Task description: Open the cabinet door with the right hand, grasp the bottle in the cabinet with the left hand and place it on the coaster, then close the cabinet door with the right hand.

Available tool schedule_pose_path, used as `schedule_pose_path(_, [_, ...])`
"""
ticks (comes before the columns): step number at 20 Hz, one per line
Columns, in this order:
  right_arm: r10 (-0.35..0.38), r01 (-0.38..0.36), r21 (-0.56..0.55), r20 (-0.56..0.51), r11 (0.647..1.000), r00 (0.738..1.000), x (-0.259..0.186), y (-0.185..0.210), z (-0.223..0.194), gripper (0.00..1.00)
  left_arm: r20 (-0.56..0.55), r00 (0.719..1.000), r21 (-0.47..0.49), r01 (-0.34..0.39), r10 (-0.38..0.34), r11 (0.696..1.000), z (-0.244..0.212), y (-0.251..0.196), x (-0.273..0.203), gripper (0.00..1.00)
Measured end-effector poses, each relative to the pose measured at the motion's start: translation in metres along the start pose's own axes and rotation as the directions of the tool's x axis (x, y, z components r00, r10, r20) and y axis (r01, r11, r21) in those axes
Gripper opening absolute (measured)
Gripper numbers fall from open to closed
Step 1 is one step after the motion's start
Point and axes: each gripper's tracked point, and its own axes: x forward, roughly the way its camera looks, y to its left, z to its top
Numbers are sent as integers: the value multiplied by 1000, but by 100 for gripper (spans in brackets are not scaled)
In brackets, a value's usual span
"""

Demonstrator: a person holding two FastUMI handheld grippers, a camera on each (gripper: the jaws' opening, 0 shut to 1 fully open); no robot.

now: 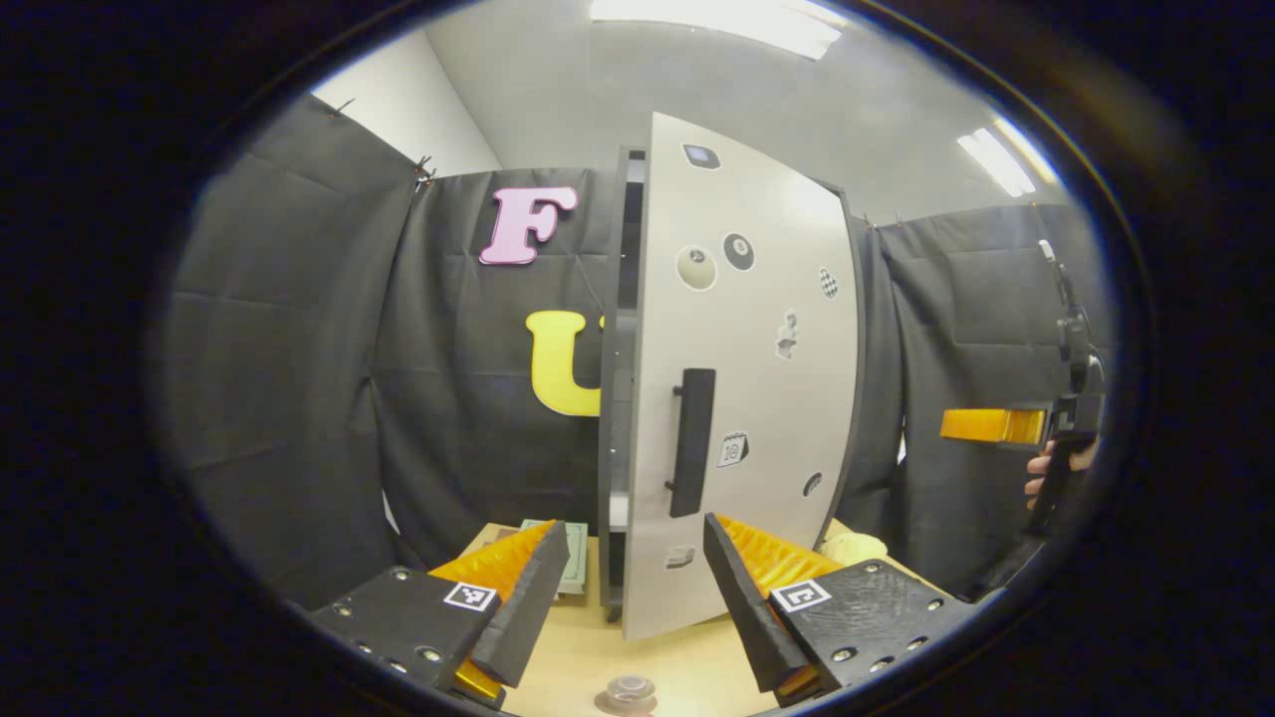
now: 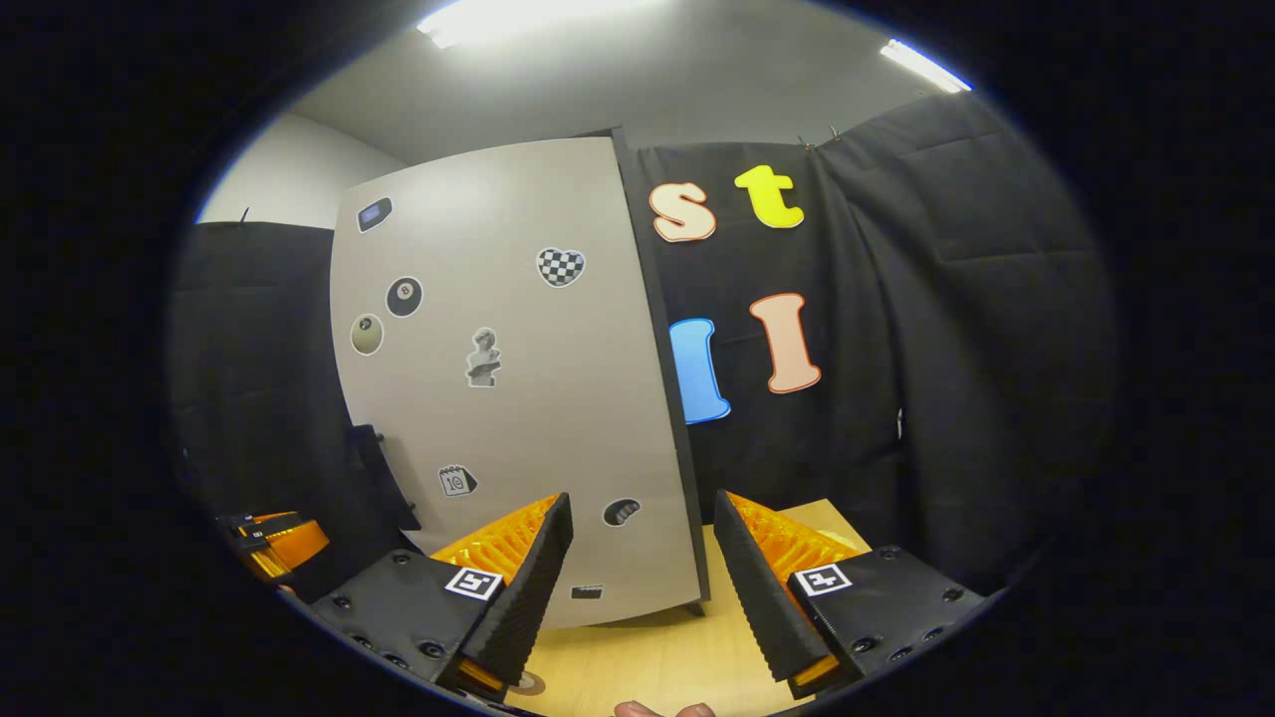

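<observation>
The tall grey cabinet (image 1: pixel 620 398) stands on the wooden table with its sticker-covered door (image 1: pixel 747 398) swung partly open. A dark gap shows at the door's left edge, beside the black handle (image 1: pixel 690 441). My left gripper (image 1: pixel 633 526) is open in front of the door, a short way off, with nothing between its fingers. A small round coaster (image 1: pixel 628 689) lies on the table just below it. My right gripper (image 2: pixel 642 501) is open too, facing the door (image 2: pixel 518 398) near its hinged side. It appears as the right gripper (image 1: pixel 991 425), held by a hand (image 1: pixel 1056 468).
A flat green object (image 1: pixel 573 558) lies on the table left of the cabinet, and a pale yellow object (image 1: pixel 855 546) to its right. Black cloth walls close in the booth. The left gripper (image 2: pixel 279 543) appears low at the left edge of the right gripper view.
</observation>
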Motion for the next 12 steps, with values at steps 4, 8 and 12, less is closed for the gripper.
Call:
schedule_pose_path(4, [7, -7, -46, -5, 999, 1000, -10, -21, -11, 91, -2, 999, -22, -35, 35, 999, 0, -19, -11, 82])
schedule_pose_path(8, [29, -29, -68, 4, 997, 1000, -22, -37, -17, 91, 6, 995, -84, -95, 96, 992, -7, -46, -29, 82])
schedule_pose_path(12, [62, -63, -80, -11, 995, 998, -31, -42, -30, 84, 26, 992, -75, -119, 121, 990, -13, -65, -40, 82])
